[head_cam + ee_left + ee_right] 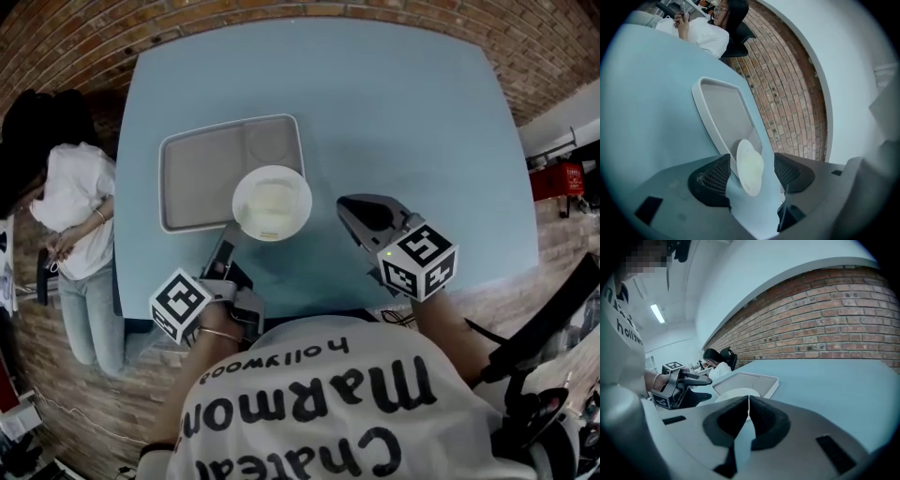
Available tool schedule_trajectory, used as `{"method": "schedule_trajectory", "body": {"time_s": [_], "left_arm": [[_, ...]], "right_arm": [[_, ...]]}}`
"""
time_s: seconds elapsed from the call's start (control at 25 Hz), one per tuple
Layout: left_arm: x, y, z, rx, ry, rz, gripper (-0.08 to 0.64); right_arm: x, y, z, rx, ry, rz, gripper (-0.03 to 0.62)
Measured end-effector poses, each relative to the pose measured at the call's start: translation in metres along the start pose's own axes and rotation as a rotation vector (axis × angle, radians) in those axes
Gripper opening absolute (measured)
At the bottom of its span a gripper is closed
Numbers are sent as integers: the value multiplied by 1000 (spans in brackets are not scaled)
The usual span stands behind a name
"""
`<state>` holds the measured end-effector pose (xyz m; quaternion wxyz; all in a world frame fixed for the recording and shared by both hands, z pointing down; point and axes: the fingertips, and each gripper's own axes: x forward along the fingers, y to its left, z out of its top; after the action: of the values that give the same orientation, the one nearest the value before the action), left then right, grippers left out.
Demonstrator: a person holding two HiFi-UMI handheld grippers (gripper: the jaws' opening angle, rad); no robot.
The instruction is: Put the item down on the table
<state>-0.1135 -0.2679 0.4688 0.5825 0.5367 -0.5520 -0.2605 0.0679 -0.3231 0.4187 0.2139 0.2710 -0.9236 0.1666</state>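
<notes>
A round white plate (272, 202) lies on the light blue table (412, 122), overlapping the near right corner of the grey tray (192, 178) in the head view. My left gripper (225, 249) is open just short of the plate's near edge. In the left gripper view the plate (749, 169) shows between the spread jaws, touching neither pad. My right gripper (351, 210) is shut and holds nothing, to the right of the plate. From the right gripper view, the plate (737, 393) lies beyond the shut right gripper (748, 404).
The grey tray (723, 112) holds nothing else that I can see. A person in a white shirt (73, 202) stands off the table's left edge, over a brick floor (562, 56). A red object (560, 178) sits at the far right.
</notes>
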Motion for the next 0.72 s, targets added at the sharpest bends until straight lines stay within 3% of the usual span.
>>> {"method": "schedule_trajectory", "body": {"time_s": [0.08, 0.16, 0.24, 0.32, 0.4, 0.52, 0.72], "left_arm": [[-6, -18, 12, -5, -74, -107, 291], [-15, -40, 23, 47, -166, -196, 282], [-33, -53, 28, 181, -235, -195, 211], [-50, -61, 30, 362, -253, -173, 108], [-61, -78, 23, 473, -242, -225, 56], [-73, -95, 7, 572, -228, -282, 40], [-105, -91, 2, 673, -314, -236, 23]], "right_arm": [[-5, 4, 0, -21, -4, 0, 12], [-13, 6, 2, -57, -9, -5, 11], [-24, 8, 2, -86, -14, -15, 12], [-33, 12, 1, -93, -17, -19, 11], [-39, 18, -1, -91, -20, -10, 11], [-48, 26, -8, -99, -19, 3, 11], [-57, 43, -18, -107, -21, 32, 11]]}}
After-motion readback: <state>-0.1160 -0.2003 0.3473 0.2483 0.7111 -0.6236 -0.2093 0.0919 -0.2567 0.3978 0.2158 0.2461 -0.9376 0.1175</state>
